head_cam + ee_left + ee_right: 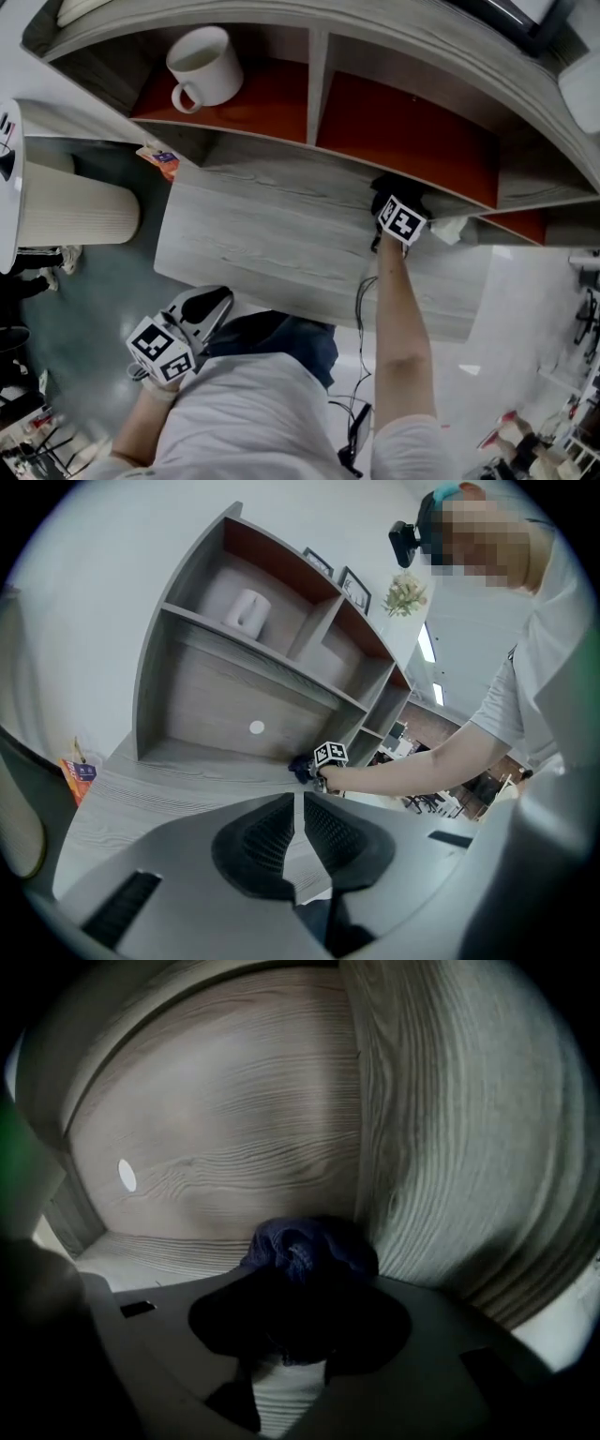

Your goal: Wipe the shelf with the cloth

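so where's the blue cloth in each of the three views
head view: the cloth is right of middle, a dark bunch at the tip of the right gripper, on the shelf.
left gripper view: centre, a small dark-blue lump just left of that gripper.
right gripper view: low centre, between the fingers.
shared landmark: the white dot on the back panel, left of the cloth in both gripper views; hidden from the head view.

White mug (204,64), pale ribbed bin (75,217)
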The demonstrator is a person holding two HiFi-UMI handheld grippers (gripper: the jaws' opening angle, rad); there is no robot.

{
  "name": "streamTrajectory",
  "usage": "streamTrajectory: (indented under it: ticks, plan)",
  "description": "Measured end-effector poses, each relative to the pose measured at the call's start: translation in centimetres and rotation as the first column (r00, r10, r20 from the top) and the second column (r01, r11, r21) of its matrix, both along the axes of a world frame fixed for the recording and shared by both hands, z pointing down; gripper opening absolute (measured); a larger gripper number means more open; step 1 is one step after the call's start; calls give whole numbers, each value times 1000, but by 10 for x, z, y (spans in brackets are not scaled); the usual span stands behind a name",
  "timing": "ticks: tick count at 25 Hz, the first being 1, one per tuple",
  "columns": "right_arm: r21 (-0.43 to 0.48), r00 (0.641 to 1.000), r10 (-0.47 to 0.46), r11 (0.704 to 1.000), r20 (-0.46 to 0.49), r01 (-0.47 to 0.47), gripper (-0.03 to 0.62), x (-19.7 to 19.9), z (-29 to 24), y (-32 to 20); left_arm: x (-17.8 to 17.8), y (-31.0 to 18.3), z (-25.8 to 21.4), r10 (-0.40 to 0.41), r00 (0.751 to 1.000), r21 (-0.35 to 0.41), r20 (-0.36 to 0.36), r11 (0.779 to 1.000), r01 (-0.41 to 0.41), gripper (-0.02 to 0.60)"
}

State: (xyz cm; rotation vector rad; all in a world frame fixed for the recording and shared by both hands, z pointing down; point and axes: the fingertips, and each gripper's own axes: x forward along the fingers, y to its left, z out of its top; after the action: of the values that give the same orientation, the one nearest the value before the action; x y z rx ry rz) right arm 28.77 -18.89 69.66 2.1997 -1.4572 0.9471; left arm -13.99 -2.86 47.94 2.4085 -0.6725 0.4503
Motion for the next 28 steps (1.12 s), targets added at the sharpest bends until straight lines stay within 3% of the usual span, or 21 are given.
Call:
streamTrajectory:
  ticks: [7,12,16,20,28]
  plan:
    - [27,998,60,998,14,-61,165,15,2,-27,-4,3,5,-53,998,-17,16,998,53,41]
    - [29,998,-4,1000,-63,6,135,14,-2,-47,0,9,8,-84,996,-32,20,996,84,41]
    - [34,997,-5,999,-77,7,120,6,0,-47,-1,15,9,-118,993,-38,19,992,119,41]
    - [45,997,-45,998,-57,48,115,-21,3,-57,-5,19,8,-157,988,-38,13,987,157,42]
    - [130,987,-160,978,-26,162,114,-111,-19,-102,-23,30,5,-238,971,-27,15,971,238,41]
